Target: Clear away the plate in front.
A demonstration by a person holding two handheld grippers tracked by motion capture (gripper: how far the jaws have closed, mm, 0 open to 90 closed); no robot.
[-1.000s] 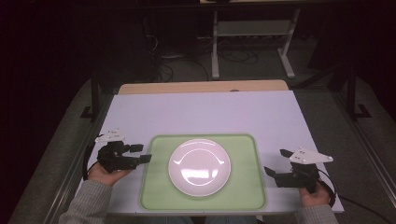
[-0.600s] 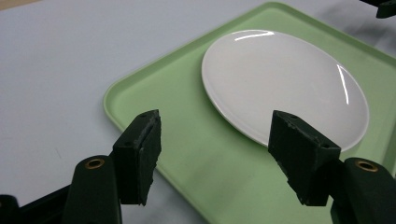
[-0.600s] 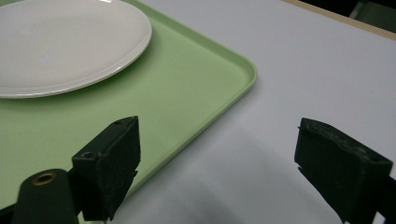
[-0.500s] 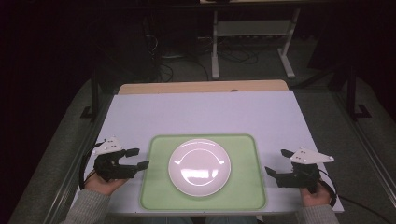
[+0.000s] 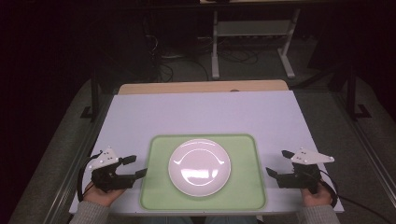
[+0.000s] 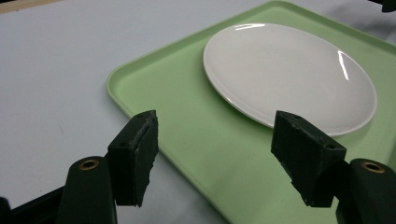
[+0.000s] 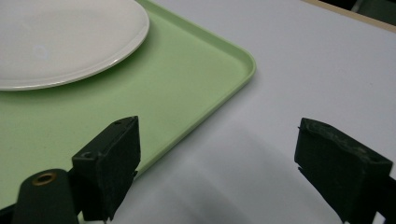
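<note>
A white plate (image 5: pixel 200 166) lies in the middle of a light green tray (image 5: pixel 156 186) near the table's front edge. My left gripper (image 5: pixel 138 165) hovers just off the tray's left rim, pointing at it. Its jaws have just been opening and stand open; in the left gripper view (image 6: pixel 215 121) nothing is between them, and the tray (image 6: pixel 187 121) and plate (image 6: pixel 289 74) lie beyond. My right gripper (image 5: pixel 276 162) stands open beside the tray's right rim, apart from it. In the right gripper view (image 7: pixel 219 126) the tray's corner (image 7: pixel 177 79) and the plate (image 7: pixel 60 42) lie ahead to the left.
The white tabletop (image 5: pixel 205 112) stretches bare behind the tray to a wooden strip (image 5: pixel 201 87) at the far edge. Beyond it stands a metal stand (image 5: pixel 252 32) with cables on the dark floor. Table frame rails run along both sides.
My left gripper has drifted toward the table's near edge and a little left, with its jaws standing slightly wider. The right gripper, plate and tray have kept still.
</note>
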